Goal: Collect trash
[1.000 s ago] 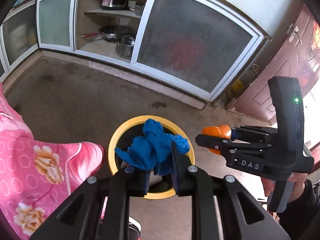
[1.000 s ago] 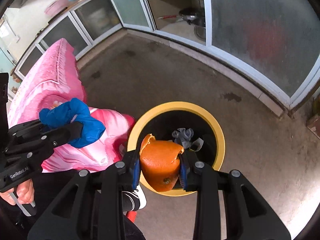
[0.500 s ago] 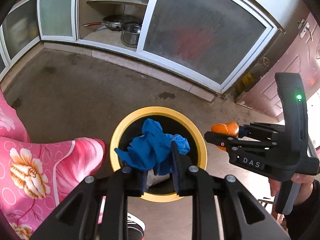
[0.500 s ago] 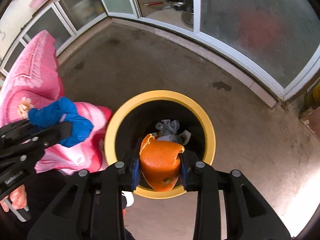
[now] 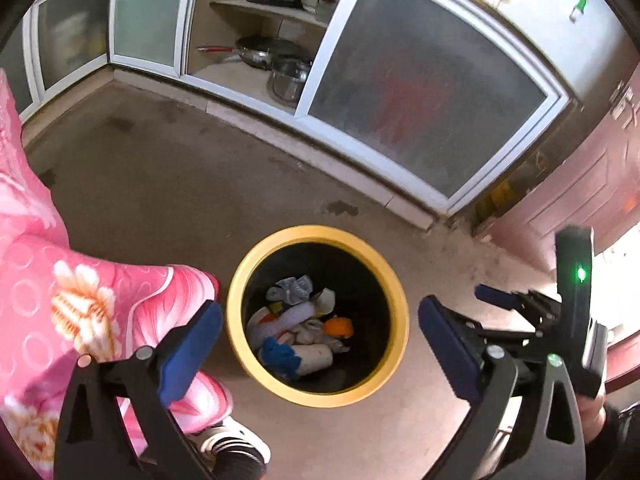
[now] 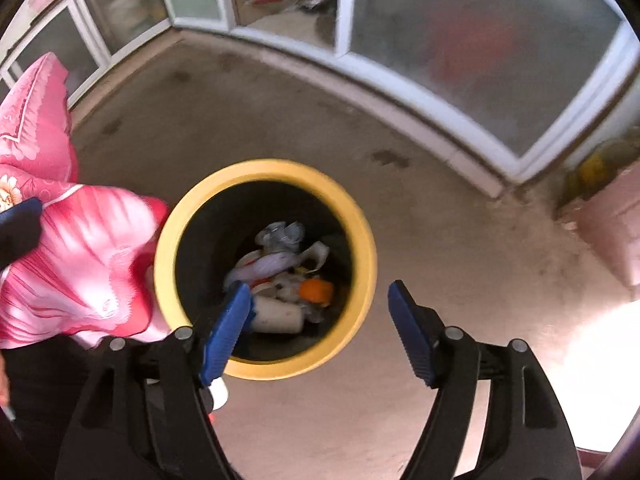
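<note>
A yellow-rimmed black bin [image 5: 320,232] stands on the concrete floor, seen from above in both wrist views. Inside it lie a blue cloth [image 5: 280,356], an orange peel [image 5: 339,326], a white cylinder [image 5: 312,356] and other scraps. My left gripper [image 5: 320,350] hangs over the bin with its jaws opening wide and nothing between them. My right gripper [image 6: 320,334] is above the bin rim [image 6: 264,168], its jaws also opening and empty; the orange peel [image 6: 316,290] lies below it. The blue cloth is hidden in the right wrist view.
Pink floral fabric [image 5: 80,300] on the person presses close to the bin's left side, with a shoe [image 5: 232,444] below it. A low cabinet with frosted sliding doors holds pans [image 5: 264,54] at the back. A reddish door [image 5: 580,184] stands at the right.
Both grippers have opened. The blue cloth left the left gripper and the orange peel left the right one; both now lie in the bin. Both hands came in over the bin.
</note>
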`<act>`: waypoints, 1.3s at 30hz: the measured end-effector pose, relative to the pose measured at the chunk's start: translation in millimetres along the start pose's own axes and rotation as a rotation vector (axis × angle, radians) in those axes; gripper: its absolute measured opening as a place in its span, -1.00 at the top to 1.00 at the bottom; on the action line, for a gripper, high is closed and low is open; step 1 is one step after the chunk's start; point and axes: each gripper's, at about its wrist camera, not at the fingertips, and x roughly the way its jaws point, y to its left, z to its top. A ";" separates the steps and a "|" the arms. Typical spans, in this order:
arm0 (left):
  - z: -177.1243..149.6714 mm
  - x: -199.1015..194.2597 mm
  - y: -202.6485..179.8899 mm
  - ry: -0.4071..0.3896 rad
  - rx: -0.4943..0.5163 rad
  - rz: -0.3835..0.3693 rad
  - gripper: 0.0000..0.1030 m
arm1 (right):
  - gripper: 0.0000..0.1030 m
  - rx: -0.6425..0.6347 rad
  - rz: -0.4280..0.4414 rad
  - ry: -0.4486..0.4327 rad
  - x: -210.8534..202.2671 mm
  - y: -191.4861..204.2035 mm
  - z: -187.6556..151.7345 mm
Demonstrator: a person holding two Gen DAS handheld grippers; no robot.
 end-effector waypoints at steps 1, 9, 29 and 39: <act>-1.6 -4.7 0.3 -0.006 -0.006 -0.017 -0.84 | -0.60 0.008 -0.014 -0.026 -8.3 -2.3 -2.7; -22.9 -78.2 -2.4 -0.126 0.020 -0.107 -0.84 | -0.84 0.023 -0.103 -0.361 -117.6 10.8 -26.5; -153.5 -352.0 3.5 -0.699 0.172 0.119 -0.85 | -0.84 0.074 -0.081 -1.062 -347.8 144.9 -112.9; -223.5 -423.1 1.7 -0.929 0.056 0.375 -0.85 | -0.84 0.057 0.105 -1.154 -392.7 174.7 -156.0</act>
